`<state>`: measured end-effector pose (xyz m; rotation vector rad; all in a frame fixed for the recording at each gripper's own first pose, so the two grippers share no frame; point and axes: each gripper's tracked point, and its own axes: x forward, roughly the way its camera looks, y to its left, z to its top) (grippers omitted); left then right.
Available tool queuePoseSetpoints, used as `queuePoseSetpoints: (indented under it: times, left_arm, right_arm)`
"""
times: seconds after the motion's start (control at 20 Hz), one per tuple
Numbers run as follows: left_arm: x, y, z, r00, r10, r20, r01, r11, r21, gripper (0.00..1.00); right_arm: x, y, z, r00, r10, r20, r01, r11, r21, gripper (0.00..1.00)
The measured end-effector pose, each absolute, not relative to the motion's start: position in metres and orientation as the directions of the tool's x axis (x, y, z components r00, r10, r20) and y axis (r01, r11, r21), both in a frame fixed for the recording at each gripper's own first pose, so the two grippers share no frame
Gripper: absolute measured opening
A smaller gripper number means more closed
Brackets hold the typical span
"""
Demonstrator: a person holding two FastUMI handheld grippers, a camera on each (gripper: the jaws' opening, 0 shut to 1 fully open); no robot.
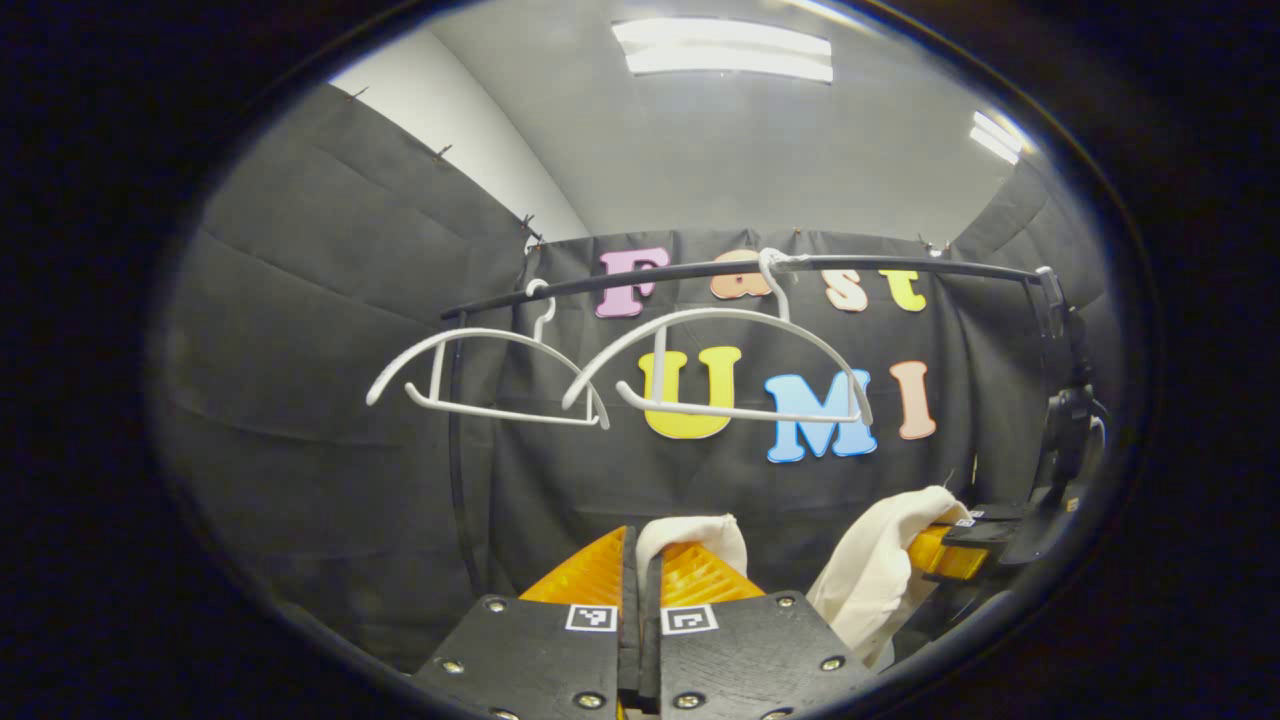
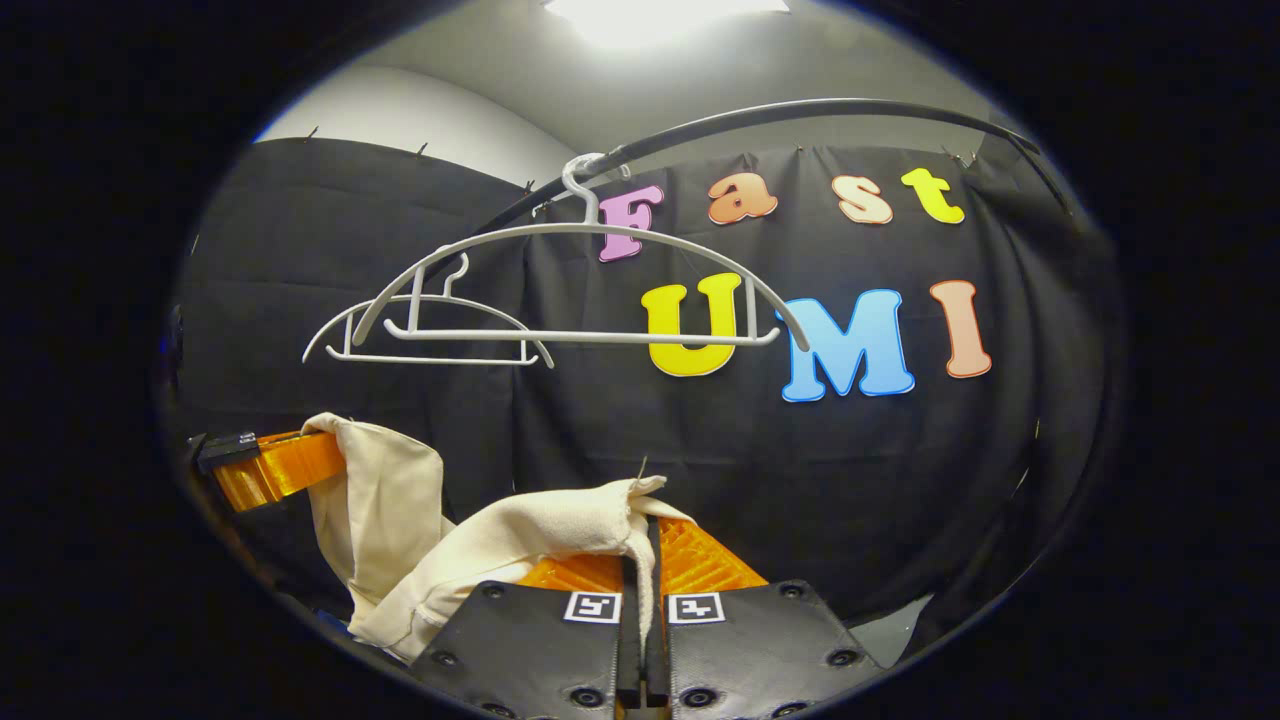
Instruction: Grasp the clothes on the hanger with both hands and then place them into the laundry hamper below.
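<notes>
A cream garment (image 1: pixel 875 565) hangs slack between my two grippers, below the bare hangers. In the left gripper view my left gripper (image 1: pixel 640 560) is shut on one end of the cloth (image 1: pixel 690 530), which folds over its fingers. Farther right there, the right gripper (image 1: pixel 945 550) holds the other end. In the right gripper view my right gripper (image 2: pixel 645 545) is shut on the garment (image 2: pixel 540 530), whose edge runs down between its fingers. The left gripper (image 2: pixel 275 465) at the far left pinches the other end. The hamper is out of sight.
Two white hangers (image 1: pixel 720 365) (image 1: pixel 490 375) hang bare on a black rail (image 1: pixel 800 265) across the booth. The same hangers (image 2: pixel 580 285) (image 2: pixel 430 330) and rail (image 2: pixel 760 115) sit above the grippers in the right gripper view. A black stand (image 1: pixel 1065 420) rises at the right.
</notes>
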<state>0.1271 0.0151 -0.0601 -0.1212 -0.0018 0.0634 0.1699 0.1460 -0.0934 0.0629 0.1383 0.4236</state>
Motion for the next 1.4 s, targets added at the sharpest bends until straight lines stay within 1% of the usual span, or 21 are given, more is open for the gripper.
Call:
queuePoseSetpoints:
  times: [0.3, 0.45, 0.5, 0.65, 0.7, 1.0, 1.2, 1.4]
  left_arm:
    - [0.125, -0.009, -0.118, 0.998, 0.005, -0.07, -0.014, 0.991, -0.136, 0.0]
    - [0.124, -0.023, -0.159, 0.992, -0.026, -0.126, 0.007, 0.989, -0.145, 0.01]
    - [0.122, -0.025, -0.176, 0.989, -0.031, -0.148, 0.01, 0.989, -0.145, 0.01]
    - [0.109, -0.027, -0.222, 0.977, -0.051, -0.207, 0.027, 0.992, -0.121, 0.01]
    - [0.107, -0.027, -0.239, 0.971, -0.057, -0.23, 0.032, 0.994, -0.108, 0.01]
    - [0.085, -0.031, -0.329, 0.927, -0.069, -0.37, 0.034, 0.994, -0.1, 0.0]
    - [0.062, -0.031, -0.381, 0.892, -0.06, -0.448, 0.025, 0.996, -0.085, 0.01]
    - [0.048, -0.024, -0.414, 0.849, -0.059, -0.525, 0.025, 0.997, -0.072, 0.01]
  right_arm:
    - [0.145, 0.155, -0.157, 0.889, 0.404, -0.214, -0.388, 0.914, 0.117, 0.03]
    - [0.137, 0.151, -0.202, 0.879, 0.384, -0.282, -0.368, 0.923, 0.112, 0.03]
    - [0.135, 0.149, -0.214, 0.877, 0.376, -0.3, -0.361, 0.926, 0.107, 0.0]
    - [0.123, 0.143, -0.252, 0.871, 0.348, -0.345, -0.349, 0.935, 0.062, 0.0]
    - [0.12, 0.141, -0.267, 0.867, 0.342, -0.363, -0.348, 0.936, 0.052, 0.03]
    - [0.101, 0.128, -0.34, 0.831, 0.296, -0.472, -0.321, 0.947, 0.029, 0.03]
    - [0.083, 0.122, -0.384, 0.79, 0.268, -0.551, -0.31, 0.951, 0.018, 0.04]
    - [0.07, 0.117, -0.423, 0.74, 0.25, -0.624, -0.314, 0.949, 0.007, 0.04]
